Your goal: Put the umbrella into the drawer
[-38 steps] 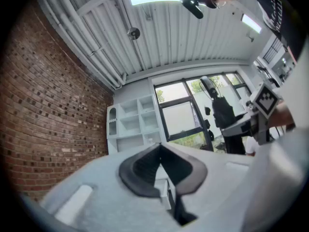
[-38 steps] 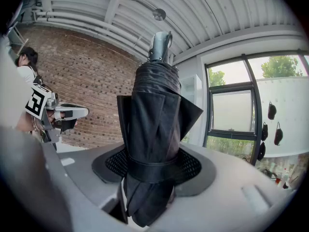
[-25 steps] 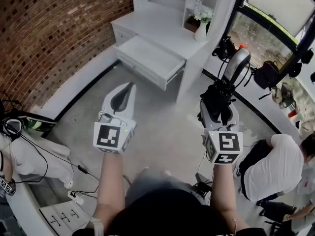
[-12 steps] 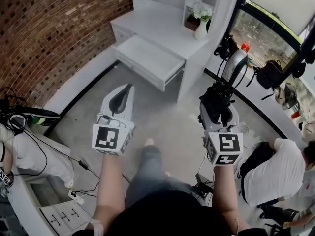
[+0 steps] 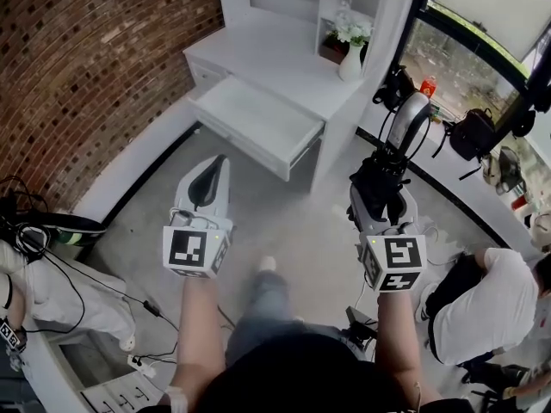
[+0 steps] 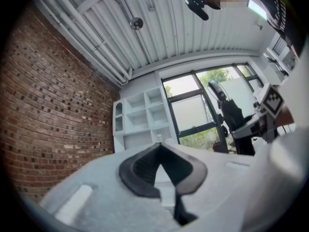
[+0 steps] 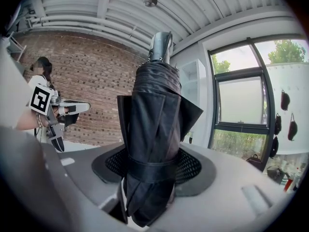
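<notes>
**Head view.** Found wide white flat-fronted drawer (image 5: 258,120) pulled out of white painted dresser unit (image 5: 284,54). Saw nothing inside it, as far as visible. Noted left gripper (image 5: 209,177) low at left over grey concrete floor (image 5: 284,218), short of drawer front. Noted right gripper (image 5: 380,198) at right, clamped on black folded fabric umbrella (image 5: 375,175). Found umbrella pointing fwd, away from person, well apart from drawer and off to right of dresser corner. Also logged small white vase w/ pale flowers (image 5: 350,52) on dresser shelf, bystander in white shirt (image 5: 472,292) at lower right, and red brick wall (image 5: 95,67) at left.

**Left gripper view.** Checked left gripper (image 6: 159,148). Found dark ribbed pads brought together at tips, w/ nothing held between. Saw white shelving and window frame beyond.

**Right gripper view.** Checked right gripper (image 7: 152,170). Found jaws closed round umbrella (image 7: 154,105) approx. at its strap band. Noted fabric bunched both sides of grip, silver metal cap at far end. Judged hold firm, no visible slip.

**Progress (judgement).**
- Done: pick-up complete, and drawer already open, so no opening step needed.
- Left: carry umbrella across to drawer, lower it flat inside, release.
- Rated task approx. half done.
- Flagged length of umbrella vs drawer width as item to watch at placing.
</notes>
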A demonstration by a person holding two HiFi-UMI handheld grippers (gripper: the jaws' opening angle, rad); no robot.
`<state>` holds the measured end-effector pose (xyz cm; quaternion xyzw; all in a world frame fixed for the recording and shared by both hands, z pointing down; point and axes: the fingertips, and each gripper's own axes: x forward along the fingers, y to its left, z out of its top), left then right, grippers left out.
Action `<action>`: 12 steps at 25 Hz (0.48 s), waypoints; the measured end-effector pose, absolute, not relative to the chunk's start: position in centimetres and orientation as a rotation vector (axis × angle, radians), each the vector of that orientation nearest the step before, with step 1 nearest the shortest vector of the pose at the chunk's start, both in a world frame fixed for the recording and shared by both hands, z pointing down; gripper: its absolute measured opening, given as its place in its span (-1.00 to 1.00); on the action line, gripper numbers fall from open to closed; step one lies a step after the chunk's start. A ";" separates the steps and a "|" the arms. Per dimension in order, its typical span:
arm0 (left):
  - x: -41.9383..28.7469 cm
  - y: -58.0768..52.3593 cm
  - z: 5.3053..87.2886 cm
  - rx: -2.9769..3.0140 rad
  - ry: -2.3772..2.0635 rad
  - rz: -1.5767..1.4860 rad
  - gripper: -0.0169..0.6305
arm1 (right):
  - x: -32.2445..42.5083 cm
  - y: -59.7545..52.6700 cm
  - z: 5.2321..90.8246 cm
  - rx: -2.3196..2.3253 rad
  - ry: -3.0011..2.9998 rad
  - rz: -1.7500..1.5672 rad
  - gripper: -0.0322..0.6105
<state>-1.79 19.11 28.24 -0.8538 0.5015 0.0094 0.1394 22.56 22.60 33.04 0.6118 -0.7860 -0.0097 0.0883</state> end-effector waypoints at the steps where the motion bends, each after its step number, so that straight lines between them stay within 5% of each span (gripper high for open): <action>1: -2.1 18.0 28.3 -2.464 1.453 0.025 -0.95 | 22.3 21.6 33.0 1.820 -2.340 -0.031 -0.10; 12: -6.6 4.3 28.0 -2.471 1.473 0.036 -0.95 | 18.1 8.4 32.8 1.814 -2.318 0.002 -0.10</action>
